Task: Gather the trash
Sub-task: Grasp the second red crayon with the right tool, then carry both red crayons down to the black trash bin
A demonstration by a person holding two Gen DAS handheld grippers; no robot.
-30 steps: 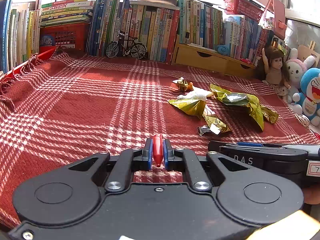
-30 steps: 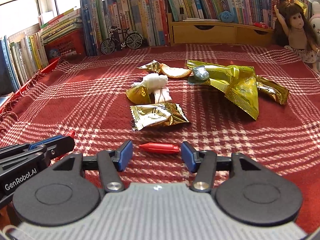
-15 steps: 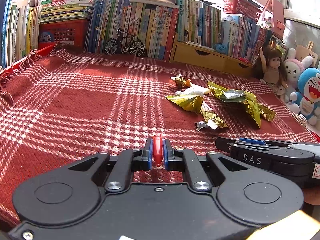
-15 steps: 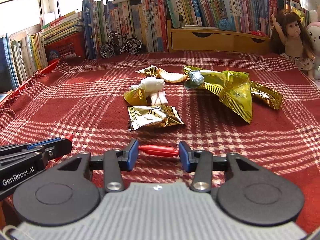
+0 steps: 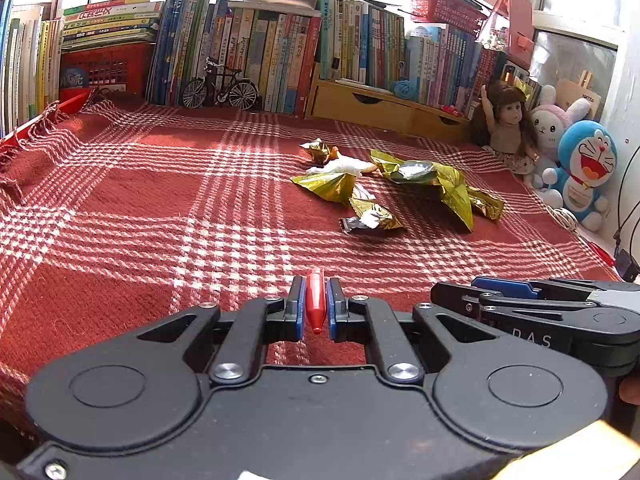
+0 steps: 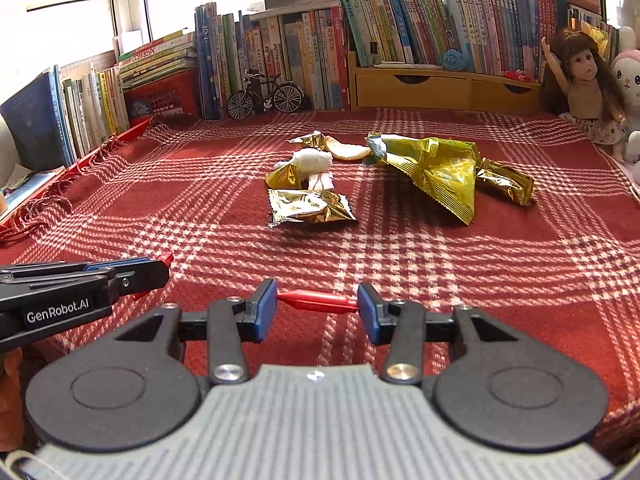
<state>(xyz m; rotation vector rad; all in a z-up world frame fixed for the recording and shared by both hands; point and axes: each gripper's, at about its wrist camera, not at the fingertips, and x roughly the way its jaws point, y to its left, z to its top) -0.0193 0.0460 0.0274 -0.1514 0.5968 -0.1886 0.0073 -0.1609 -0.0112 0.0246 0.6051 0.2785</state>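
Trash lies mid-cloth: a flat gold foil wrapper (image 6: 310, 208), a large crumpled gold bag (image 6: 440, 168), a white tissue wad (image 6: 312, 159), an orange peel (image 6: 346, 151) and a small gold wrapper (image 6: 506, 186). In the left wrist view the same pile shows as the foil wrapper (image 5: 372, 216) and the large bag (image 5: 440, 184). My left gripper (image 5: 315, 282) is shut on a small red plastic piece (image 5: 315, 304) that points forward. My right gripper (image 6: 317, 300) is shut endwise on another red piece (image 6: 320, 302) that lies crosswise. Both grippers hover short of the pile, side by side.
A red plaid cloth (image 6: 480, 272) covers the table. Rows of books (image 5: 260, 48), a toy bicycle (image 5: 220, 88) and a wooden drawer unit (image 6: 440, 90) line the back. A doll (image 6: 584, 84) and plush toys (image 5: 584, 168) stand at the right edge.
The right jaws narrowed until the pads met the ends of the red piece. Both grippers drew back a little, so the trash pile looks farther off.
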